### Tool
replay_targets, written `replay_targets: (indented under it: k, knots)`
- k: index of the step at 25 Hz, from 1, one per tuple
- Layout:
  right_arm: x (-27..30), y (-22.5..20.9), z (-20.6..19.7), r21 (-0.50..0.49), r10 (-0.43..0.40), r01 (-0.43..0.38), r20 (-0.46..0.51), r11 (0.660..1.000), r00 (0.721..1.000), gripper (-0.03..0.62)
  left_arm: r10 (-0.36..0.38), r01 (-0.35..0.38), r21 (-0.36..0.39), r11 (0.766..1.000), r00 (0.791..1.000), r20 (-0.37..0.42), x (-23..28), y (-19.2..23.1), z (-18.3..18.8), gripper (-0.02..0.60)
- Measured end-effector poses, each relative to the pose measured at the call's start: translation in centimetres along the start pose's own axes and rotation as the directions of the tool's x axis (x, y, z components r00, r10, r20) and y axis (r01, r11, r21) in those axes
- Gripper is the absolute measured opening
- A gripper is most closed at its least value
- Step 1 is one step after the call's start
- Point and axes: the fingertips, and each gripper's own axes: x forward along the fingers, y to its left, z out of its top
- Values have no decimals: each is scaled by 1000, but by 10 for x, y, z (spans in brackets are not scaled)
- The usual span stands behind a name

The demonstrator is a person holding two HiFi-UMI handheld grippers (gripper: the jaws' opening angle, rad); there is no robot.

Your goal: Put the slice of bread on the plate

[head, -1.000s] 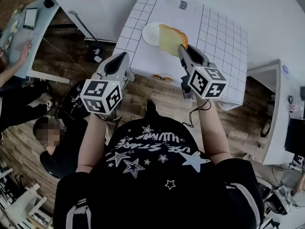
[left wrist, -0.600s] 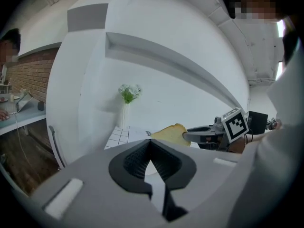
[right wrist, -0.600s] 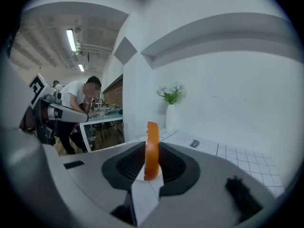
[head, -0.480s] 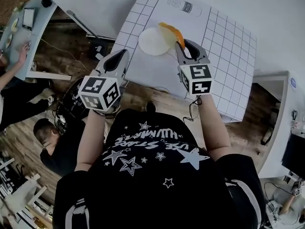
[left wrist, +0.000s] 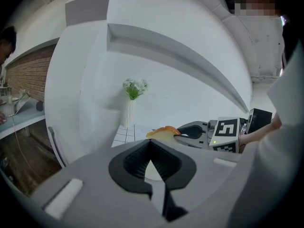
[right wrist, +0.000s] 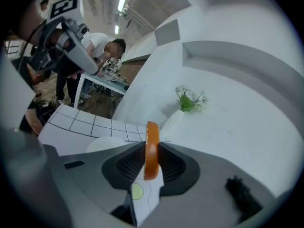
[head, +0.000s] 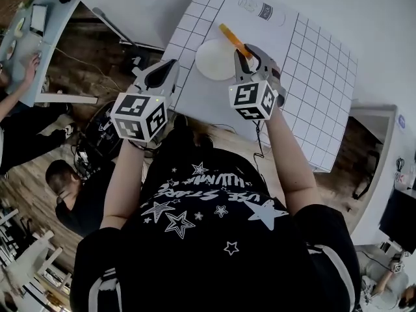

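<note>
Bread slice: edge-on, upright, orange crust | right tongs clamped on it | left tongs together

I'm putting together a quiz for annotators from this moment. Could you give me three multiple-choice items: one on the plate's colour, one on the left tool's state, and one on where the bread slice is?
1. What colour is the plate?
A. white
B. blue
C. black

2. How is the left tool?
A. wide open
B. shut, with nothing between its jaws
C. shut on the plate's rim

3. Where is the slice of bread?
A. lying flat on the plate
B. in the left tool
C. between the jaws of the right tool

Answers:
1. A, because it shows as a plain white disc.
2. B, because its jaws meet on nothing.
3. C, because the pads press the slice, seen edge-on.
</note>
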Motion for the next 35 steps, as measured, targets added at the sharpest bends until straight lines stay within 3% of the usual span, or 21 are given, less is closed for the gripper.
replay_targets:
  k: [3,7,14,18,23,30,35]
  knots:
    - [11,8,0,-114,-12,9,-18,993,1000,93,-12,12,-2,1000,1000,-14,8,11,1,9]
    - [18,33,-4,-289,34,-49,-56,956,998,93,-29,29,-13,999,999,-23,16,24,4,9]
    - [23,57,-6,-378,94,-123,-95,917,991,92,-73,72,-9,997,996,-51,24,31,-2,9]
    - [16,60,0,-406,113,-142,-95,903,989,92,-78,78,-15,997,995,-56,24,33,-3,9]
    - [14,83,-9,-431,194,-229,-123,873,973,92,-77,76,-18,997,995,-58,23,31,-7,9]
    - [9,112,-26,-353,342,-390,-192,851,920,96,-62,60,-24,998,995,-73,14,24,-17,9]
    - [9,124,-37,-355,374,-434,-227,828,899,100,-50,47,-30,998,996,-78,5,20,-25,9]
